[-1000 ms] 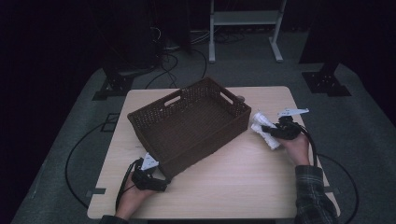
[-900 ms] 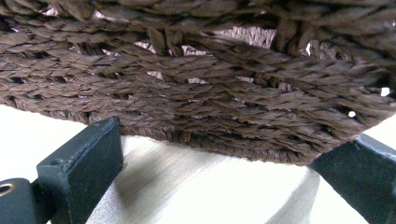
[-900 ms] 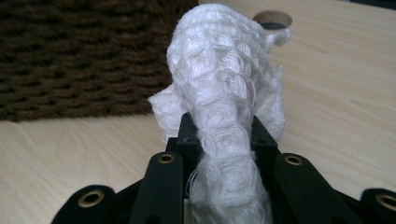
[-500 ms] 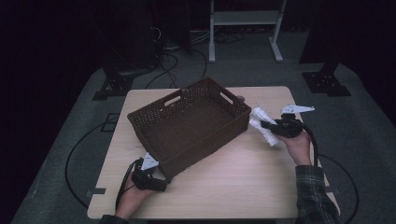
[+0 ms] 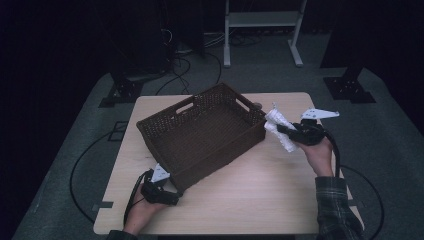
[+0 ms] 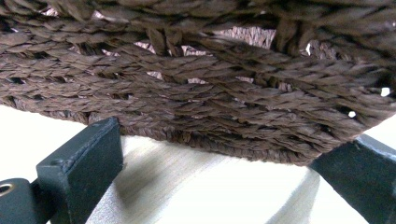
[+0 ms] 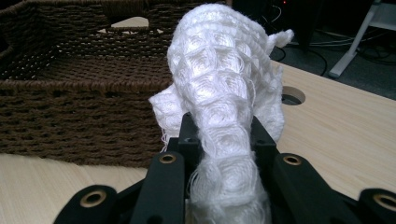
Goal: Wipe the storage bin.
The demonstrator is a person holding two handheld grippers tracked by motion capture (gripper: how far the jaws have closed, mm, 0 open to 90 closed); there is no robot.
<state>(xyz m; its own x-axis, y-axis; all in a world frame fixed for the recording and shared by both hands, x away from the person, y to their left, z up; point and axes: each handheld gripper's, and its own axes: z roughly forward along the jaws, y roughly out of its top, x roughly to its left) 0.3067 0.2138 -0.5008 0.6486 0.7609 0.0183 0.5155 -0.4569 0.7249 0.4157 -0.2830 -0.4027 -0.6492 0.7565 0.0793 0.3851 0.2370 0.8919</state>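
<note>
A dark brown woven basket (image 5: pixel 205 132) stands askew in the middle of the light wooden table (image 5: pixel 260 195). My right gripper (image 5: pixel 284 131) hovers just off the basket's right end, shut on a white knitted cloth (image 5: pixel 278 129). In the right gripper view the cloth (image 7: pixel 224 84) bulges up between the two jaws of the right gripper (image 7: pixel 219 128), with the basket's wall (image 7: pixel 79 121) behind it. My left gripper (image 5: pixel 172 192) rests on the table at the basket's near corner. In the left gripper view its jaws stand wide apart on either side of that corner (image 6: pixel 196 93).
A round cable hole (image 7: pixel 293 95) is cut in the table behind the cloth. Beyond the table's far edge are a white desk frame (image 5: pixel 260 20), black stands and cables on the grey floor. Bare tabletop lies in front of the basket.
My right gripper has lifted the white cloth a little higher beside the basket's right end. The left gripper and the basket have stayed put.
</note>
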